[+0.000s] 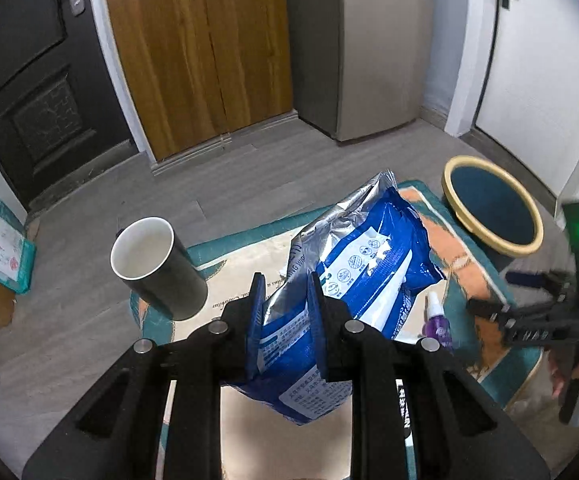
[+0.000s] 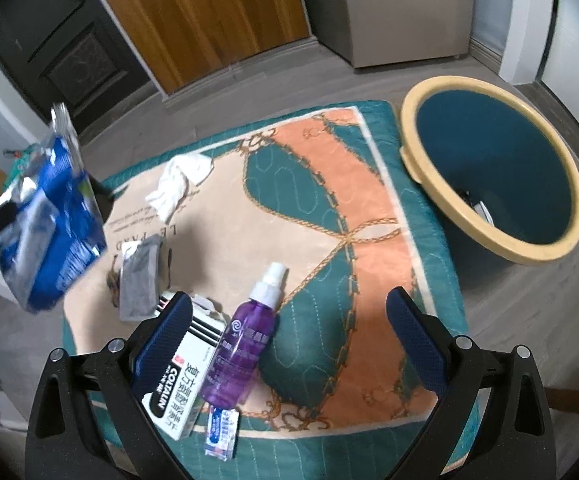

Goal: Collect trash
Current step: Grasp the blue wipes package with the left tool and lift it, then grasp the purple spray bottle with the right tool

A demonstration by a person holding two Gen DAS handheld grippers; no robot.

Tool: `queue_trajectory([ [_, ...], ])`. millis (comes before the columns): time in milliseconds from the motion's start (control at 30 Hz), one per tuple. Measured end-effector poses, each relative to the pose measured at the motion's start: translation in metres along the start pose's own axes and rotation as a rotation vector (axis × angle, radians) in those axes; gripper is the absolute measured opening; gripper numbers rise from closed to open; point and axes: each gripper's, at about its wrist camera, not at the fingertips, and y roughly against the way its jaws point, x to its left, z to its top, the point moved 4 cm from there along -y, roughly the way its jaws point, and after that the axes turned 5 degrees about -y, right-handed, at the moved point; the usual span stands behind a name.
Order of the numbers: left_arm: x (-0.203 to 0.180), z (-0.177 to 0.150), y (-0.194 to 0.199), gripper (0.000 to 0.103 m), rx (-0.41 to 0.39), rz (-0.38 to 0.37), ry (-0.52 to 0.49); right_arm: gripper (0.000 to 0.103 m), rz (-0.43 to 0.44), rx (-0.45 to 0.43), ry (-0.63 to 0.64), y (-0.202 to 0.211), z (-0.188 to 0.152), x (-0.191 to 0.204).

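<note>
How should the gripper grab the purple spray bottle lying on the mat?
Grip the purple spray bottle across its round body, coming down from above. It lies flat, its white nozzle pointing away, beside the white box. The open right gripper hovers over it.

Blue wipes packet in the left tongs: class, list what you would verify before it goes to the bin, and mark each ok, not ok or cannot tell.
1. Left tongs clamped on the blue wipes packet: ok.
2. Packet lifted clear of the mat: ok.
3. Bin mouth unobstructed: ok.
4. Right tongs open and empty: ok.
5. Black cup clear of the path to the bin: ok.
6. Packet empty: cannot tell.
</note>
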Motion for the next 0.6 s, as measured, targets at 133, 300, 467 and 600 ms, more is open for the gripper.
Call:
queue_trajectory([
  [133,0.004,0.005,-0.002,0.021,-0.013,0.005,0.011,0.096,0.005,0.045,0.033,-0.016,0.000,0.006],
  [300,-0.002,0.014,-0.009,0.021,-0.020,-0.022,0.007,0.092,0.003,0.107,0.072,-0.036,-0.006,0.016],
  [467,-0.013,0.020,-0.022,0.021,-0.011,-0.042,-0.009,0.063,-0.017,0.167,0.089,-0.057,-0.014,0.020],
  [600,-0.018,0.022,-0.030,0.021,-0.004,-0.049,-0.024,0.057,-0.006,0.161,0.079,-0.063,-0.012,0.019],
])
